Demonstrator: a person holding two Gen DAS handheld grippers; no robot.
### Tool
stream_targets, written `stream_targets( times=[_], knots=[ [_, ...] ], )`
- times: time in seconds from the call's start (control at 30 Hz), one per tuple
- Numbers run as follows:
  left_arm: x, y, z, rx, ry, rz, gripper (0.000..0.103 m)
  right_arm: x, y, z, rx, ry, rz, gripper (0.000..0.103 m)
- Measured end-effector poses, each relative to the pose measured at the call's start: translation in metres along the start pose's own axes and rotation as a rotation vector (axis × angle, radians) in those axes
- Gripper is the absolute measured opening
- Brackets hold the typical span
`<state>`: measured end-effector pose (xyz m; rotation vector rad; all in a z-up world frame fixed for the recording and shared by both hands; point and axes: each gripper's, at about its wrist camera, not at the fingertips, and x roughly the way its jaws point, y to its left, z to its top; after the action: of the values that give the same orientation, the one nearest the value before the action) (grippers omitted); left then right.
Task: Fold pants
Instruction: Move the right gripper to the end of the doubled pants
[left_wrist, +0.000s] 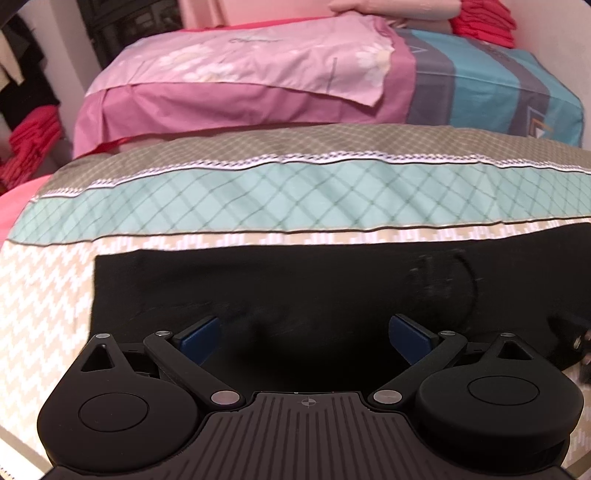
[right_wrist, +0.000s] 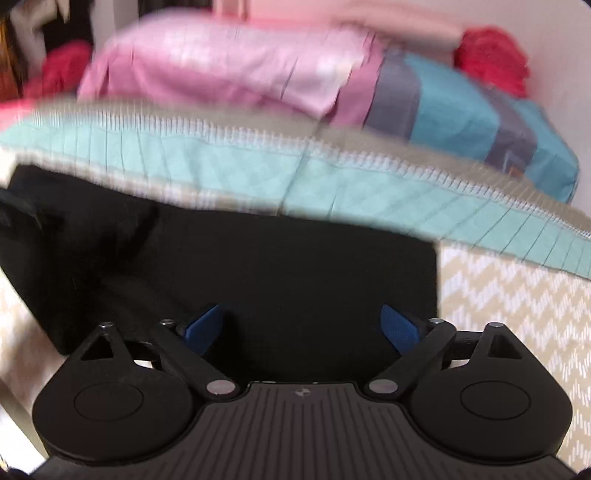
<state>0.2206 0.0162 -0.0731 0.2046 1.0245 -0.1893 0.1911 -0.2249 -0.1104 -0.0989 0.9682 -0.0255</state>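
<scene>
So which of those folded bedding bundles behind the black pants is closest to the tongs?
The mint-and-beige checked quilt, lying right behind the black pants. The pink bundle and the teal-and-grey striped one sit farther back.

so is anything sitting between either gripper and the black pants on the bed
Nothing visible does. The left gripper and right gripper both hang open directly over the flat black fabric pants, with only bare cloth between their blue finger pads.
</scene>
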Motion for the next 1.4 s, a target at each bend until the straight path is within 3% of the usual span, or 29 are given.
stream_targets(
  times=[0.13,0.3,0.43,0.53,0.6,0.77,0.9,1.07,1.17,1.2,1.27,1.33,1.4],
  knots=[
    [-0.001,0.021,-0.007,-0.028,0.005,0.027,0.103,-0.007,0.013,0.007,-0.048,-0.023,-0.047,0.095],
    [0.0,0.052,-0.019,-0.094,0.028,0.062,0.103,-0.012,0.038,0.018,-0.098,-0.077,-0.017,0.095],
    [-0.001,0.077,-0.031,-0.142,0.057,0.096,0.103,0.003,0.069,0.02,-0.197,0.056,0.032,0.092],
    [-0.004,0.098,-0.044,-0.172,0.075,0.138,0.103,-0.012,0.094,0.023,-0.302,-0.043,-0.052,0.092],
    [-0.008,0.116,-0.054,-0.198,0.088,0.175,0.103,-0.024,0.113,0.029,-0.35,-0.113,-0.033,0.092],
    [-0.025,0.175,-0.097,-0.364,0.099,0.247,0.103,-0.043,0.189,0.04,-0.447,-0.228,0.146,0.093],
    [-0.043,0.213,-0.137,-0.472,0.109,0.332,0.103,-0.035,0.269,0.041,-0.527,-0.237,0.232,0.094],
    [-0.061,0.238,-0.175,-0.543,0.12,0.386,0.103,-0.004,0.354,0.033,-0.676,-0.285,0.159,0.091],
    [-0.067,0.242,-0.186,-0.566,0.111,0.386,0.103,0.016,0.383,0.041,-0.702,-0.298,0.085,0.088],
    [-0.069,0.241,-0.188,-0.575,0.107,0.383,0.103,0.018,0.384,0.045,-0.677,-0.307,0.087,0.085],
    [-0.071,0.24,-0.19,-0.589,0.089,0.36,0.103,0.023,0.382,0.058,-0.621,-0.251,0.173,0.038],
    [-0.069,0.236,-0.187,-0.588,0.07,0.33,0.103,0.021,0.376,0.069,-0.595,-0.211,0.217,0.022],
    [-0.065,0.228,-0.178,-0.57,0.049,0.295,0.103,0.011,0.356,0.088,-0.492,-0.169,0.299,0.018]
  ],
)
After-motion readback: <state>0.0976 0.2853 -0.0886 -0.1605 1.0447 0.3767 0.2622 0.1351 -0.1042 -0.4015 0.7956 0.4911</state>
